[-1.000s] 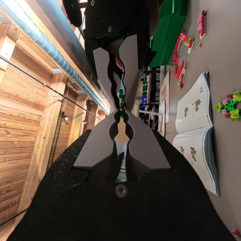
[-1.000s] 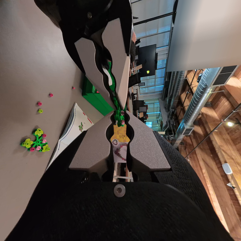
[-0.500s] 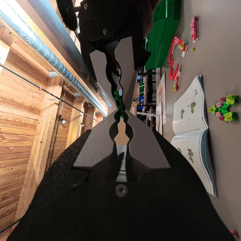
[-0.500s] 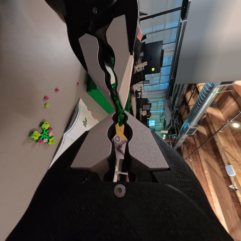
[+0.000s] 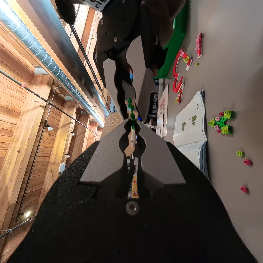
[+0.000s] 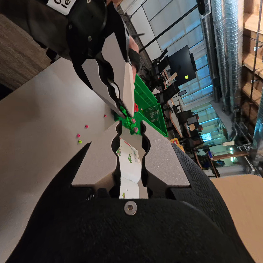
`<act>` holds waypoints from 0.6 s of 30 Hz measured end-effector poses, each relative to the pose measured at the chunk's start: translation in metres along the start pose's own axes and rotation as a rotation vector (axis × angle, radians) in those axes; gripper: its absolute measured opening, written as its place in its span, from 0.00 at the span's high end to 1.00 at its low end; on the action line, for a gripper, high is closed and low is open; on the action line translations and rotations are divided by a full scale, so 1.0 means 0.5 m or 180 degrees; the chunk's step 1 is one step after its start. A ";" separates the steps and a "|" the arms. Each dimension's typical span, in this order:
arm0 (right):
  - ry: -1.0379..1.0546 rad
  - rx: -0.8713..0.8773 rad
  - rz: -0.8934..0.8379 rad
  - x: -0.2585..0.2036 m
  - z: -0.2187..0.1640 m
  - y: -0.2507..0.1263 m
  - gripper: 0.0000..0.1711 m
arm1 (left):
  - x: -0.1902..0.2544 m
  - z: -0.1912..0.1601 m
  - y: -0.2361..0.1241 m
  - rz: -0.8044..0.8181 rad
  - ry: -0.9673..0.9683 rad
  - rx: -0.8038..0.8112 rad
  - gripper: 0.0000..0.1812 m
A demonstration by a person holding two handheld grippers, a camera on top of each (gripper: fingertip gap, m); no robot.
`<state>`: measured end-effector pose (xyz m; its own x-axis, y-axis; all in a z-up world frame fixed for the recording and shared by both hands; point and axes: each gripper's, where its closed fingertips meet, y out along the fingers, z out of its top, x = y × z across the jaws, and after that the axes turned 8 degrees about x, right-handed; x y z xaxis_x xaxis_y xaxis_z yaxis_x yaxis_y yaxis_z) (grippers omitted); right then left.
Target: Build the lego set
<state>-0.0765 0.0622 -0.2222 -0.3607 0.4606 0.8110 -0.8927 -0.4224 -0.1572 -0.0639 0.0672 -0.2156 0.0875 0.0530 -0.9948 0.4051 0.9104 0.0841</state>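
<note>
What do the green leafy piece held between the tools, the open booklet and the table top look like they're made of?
The green leafy stem piece looks like glossy moulded plastic: saturated colour, crisp studs. The open white instruction booklet appears to be thin printed paper, with many stacked page edges showing. The grey-brown table top looks smooth and matte, perhaps laminate; its core cannot be told.

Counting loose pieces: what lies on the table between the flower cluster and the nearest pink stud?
A lime-green stud lies between the flower cluster and the pink stud, touching neither; the left wrist view shows it.
</note>
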 end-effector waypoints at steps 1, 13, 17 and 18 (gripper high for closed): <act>-0.0006 0.0009 -0.0029 0.003 0.001 -0.002 0.86 | 0.000 -0.003 -0.003 0.0001 -0.0024 -0.0022 1.00; -0.0222 -0.0026 -0.0120 0.008 0.008 -0.010 0.92 | -0.011 0.003 -0.022 0.0066 -0.0568 0.0095 1.00; -0.0533 -0.0067 -0.0113 0.006 0.011 -0.010 0.98 | -0.011 0.011 -0.027 0.0029 -0.0713 0.0191 1.00; -0.0618 -0.0081 -0.0116 0.006 0.011 -0.010 0.98 | -0.008 0.012 -0.028 0.0003 -0.0742 0.0206 1.00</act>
<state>-0.0716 0.0612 -0.2158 -0.2713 0.3151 0.9095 -0.9117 -0.3871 -0.1379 -0.0643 0.0517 -0.2125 0.2927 -0.0491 -0.9550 0.4618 0.8818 0.0962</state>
